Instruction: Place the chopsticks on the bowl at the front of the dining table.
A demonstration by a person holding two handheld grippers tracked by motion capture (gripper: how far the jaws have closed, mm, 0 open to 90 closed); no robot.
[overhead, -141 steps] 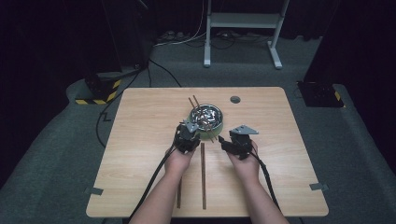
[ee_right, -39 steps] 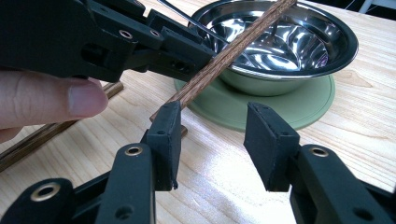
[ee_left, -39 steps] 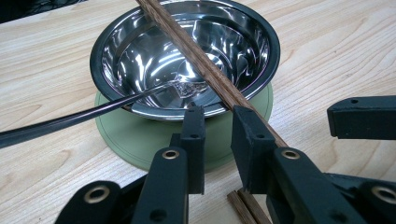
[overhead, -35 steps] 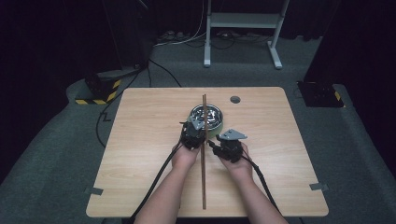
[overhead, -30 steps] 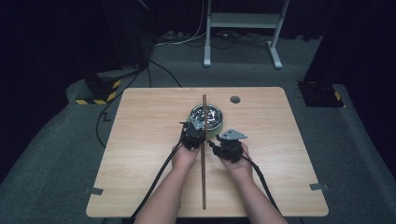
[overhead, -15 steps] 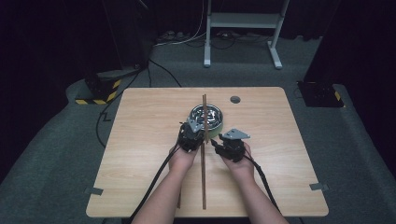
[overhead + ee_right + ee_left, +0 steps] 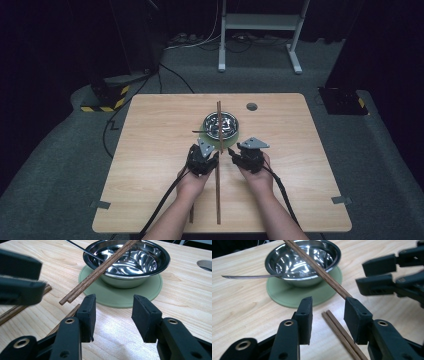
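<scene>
Both grippers now draw back from the bowl (image 7: 221,125), leaving one chopstick pair (image 7: 100,269) propped across its rim. The left gripper (image 7: 327,315) and right gripper (image 7: 113,312) gape wide, holding nothing; a second pair (image 7: 342,335) lies flat between the left's jaws, seemingly next.

My forearms come in from the near edge and angle slightly toward each other. My left hand (image 7: 192,177) holds the left gripper (image 7: 206,156) just left of centre, pointing far and a little right. Its jaws stand apart, gripping nothing, as the left gripper view (image 7: 327,315) shows. My right hand (image 7: 257,175) holds the right gripper (image 7: 235,153) just beside it, pointing far and a little left, jaws likewise parted with nothing between them (image 7: 112,312). The two gripper tips sit near each other without touching. A cable trails back along each forearm.
</scene>
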